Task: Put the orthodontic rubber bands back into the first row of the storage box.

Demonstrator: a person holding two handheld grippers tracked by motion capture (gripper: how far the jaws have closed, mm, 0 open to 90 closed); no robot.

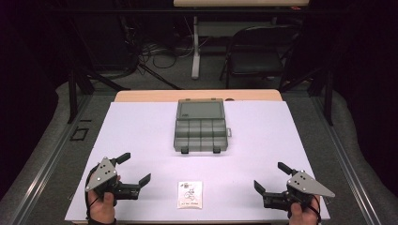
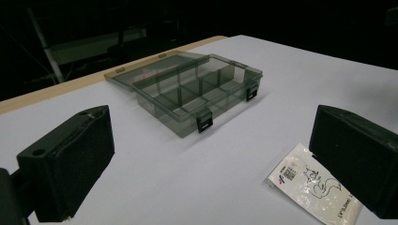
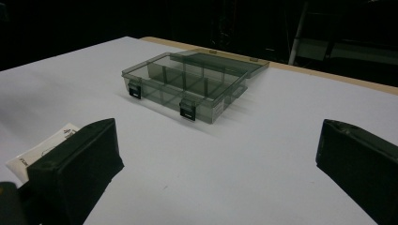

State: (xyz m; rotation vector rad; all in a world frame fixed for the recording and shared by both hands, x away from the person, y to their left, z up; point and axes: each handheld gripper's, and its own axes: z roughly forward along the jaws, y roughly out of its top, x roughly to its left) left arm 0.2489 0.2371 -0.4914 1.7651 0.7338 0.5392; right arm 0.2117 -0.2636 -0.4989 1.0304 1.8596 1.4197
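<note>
White packet [image 2: 313, 186]: small logo, code square, line drawing, print along edge; nothing legible.

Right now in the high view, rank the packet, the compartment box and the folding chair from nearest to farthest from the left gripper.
From the left gripper:
1. Packet, just to its right near the table's front edge.
2. Compartment box, lid open, at the table's middle toward the far side.
3. Folding chair, on the floor beyond the table's far edge.

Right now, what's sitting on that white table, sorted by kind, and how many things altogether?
Clear grey compartment box, lid open: 1
Small white printed packet: 1
Hand-held grippers, jaws open: 2 (left gripper, right gripper)
Total: 4
</note>
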